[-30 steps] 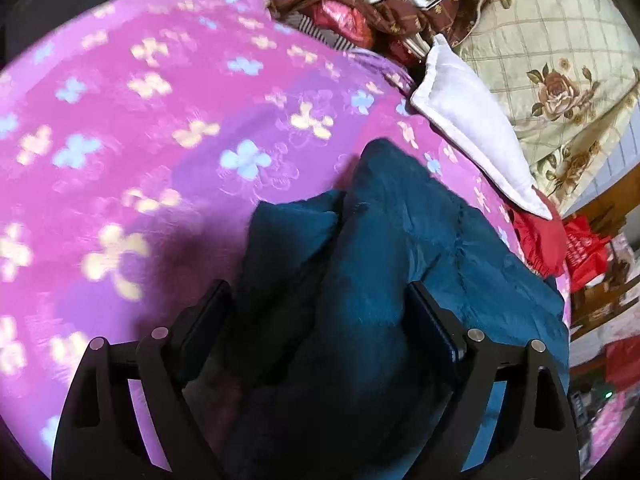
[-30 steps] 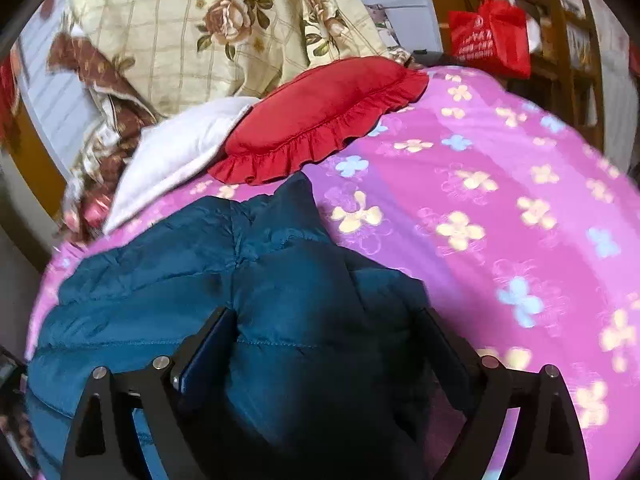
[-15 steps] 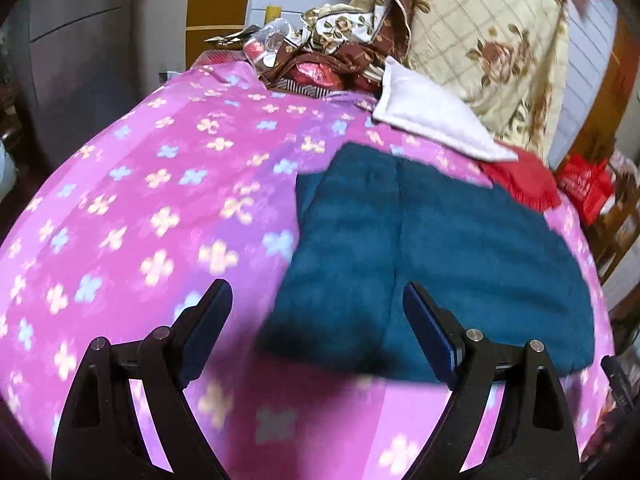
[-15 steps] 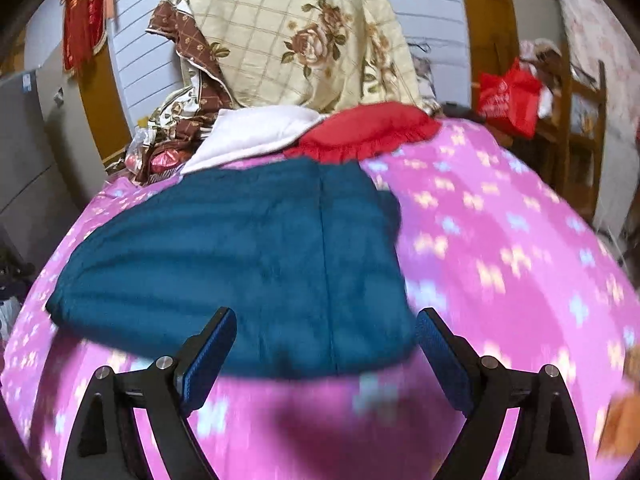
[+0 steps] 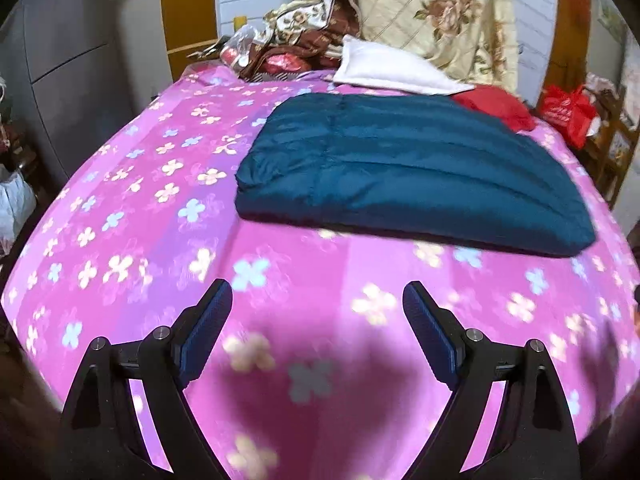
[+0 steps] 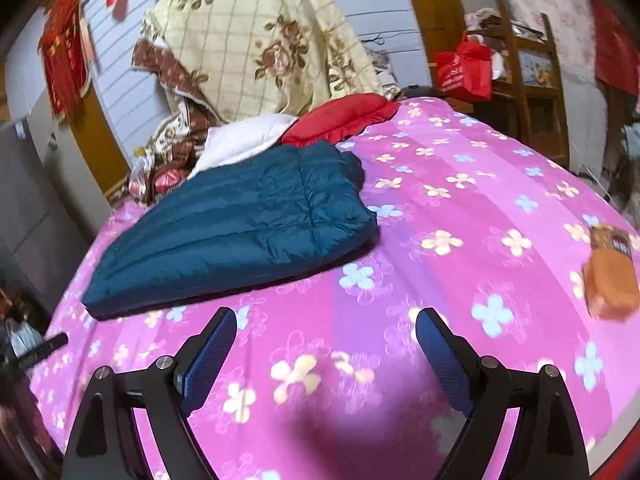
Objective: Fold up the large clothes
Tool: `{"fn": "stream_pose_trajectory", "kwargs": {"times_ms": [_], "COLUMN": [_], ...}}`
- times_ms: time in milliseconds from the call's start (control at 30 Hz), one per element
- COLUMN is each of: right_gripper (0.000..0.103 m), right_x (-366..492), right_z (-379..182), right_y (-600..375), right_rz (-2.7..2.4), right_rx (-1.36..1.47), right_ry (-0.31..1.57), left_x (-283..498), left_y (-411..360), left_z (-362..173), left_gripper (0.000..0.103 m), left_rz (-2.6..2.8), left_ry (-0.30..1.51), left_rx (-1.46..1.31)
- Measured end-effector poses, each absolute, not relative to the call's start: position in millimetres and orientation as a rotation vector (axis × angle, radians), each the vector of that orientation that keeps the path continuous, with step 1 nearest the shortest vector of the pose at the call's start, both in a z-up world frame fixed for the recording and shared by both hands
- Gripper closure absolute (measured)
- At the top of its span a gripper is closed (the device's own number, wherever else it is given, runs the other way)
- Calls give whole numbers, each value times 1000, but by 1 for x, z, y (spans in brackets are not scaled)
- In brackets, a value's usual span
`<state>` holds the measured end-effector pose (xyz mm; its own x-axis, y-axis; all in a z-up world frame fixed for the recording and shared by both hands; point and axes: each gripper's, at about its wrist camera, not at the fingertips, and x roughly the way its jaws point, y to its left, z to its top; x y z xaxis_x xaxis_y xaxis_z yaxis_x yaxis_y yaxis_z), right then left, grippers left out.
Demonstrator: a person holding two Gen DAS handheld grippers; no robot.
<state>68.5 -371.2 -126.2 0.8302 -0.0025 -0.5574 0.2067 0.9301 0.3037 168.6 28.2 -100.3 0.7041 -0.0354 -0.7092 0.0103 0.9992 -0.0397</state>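
A dark teal quilted jacket point(image 5: 400, 168) point(image 6: 240, 224) lies folded into a flat rectangle on the far half of a bed with a pink flowered cover point(image 5: 140, 200) point(image 6: 460, 200). My left gripper point(image 5: 318, 300) hangs open over bare pink cover, well short of the jacket's near edge, nothing between its blue pads. My right gripper point(image 6: 326, 328) is likewise open and empty over the cover, the jacket lying ahead and to its left.
A white pillow point(image 5: 392, 70) point(image 6: 244, 140), a red frilled cushion point(image 5: 500, 106) point(image 6: 344, 118) and a cream rose-patterned quilt point(image 5: 440, 12) point(image 6: 256, 40) crowd the headboard end. An orange packet point(image 6: 612, 276) lies on the right of the bed. A red bag point(image 5: 568, 114) point(image 6: 464, 68) hangs by wooden shelves.
Both grippers have pulled back from the jacket, which lay between their jaws a second ago; it now rests flat and farther off, with pink cover under both.
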Motion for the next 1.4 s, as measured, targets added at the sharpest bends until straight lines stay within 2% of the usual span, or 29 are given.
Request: {"fn": "stream_pose_trajectory", "kwargs": {"times_ms": [367,667,733,800,1000,1067,1200,1400], "right_gripper": [13,15,21,23,23,18,18,18], "right_x": [65,193,230,263,340,352,339,227], "right_z": [-115,-103,-107,-113,-140,-146,-133,-116], "right_y": [-330,-292,-282,-278,-283,-289,-290,-289], "right_rz": [-61,-19,-9,-10,-95,-99,-101,-34], "right_rx": [268,173,170,188,222,233,186,199], "right_ry": [568,633,668,701,801,825,820,733], "left_x": [127,133,134,135,141,144,144,134], "left_y": [20,30,34,36,40,40,41,41], "left_z": [-88,-105,-107,-108,-111,-112,-114,-105], "left_gripper": [15,15,15,15,15,15,15,15], "left_rz": [-59,-33,-20,-6,21,27,25,23], "left_ry": [803,832,824,816,787,779,777,750], "left_rx": [-86,-133,-128,-113,-71,-53,-57,-64]}}
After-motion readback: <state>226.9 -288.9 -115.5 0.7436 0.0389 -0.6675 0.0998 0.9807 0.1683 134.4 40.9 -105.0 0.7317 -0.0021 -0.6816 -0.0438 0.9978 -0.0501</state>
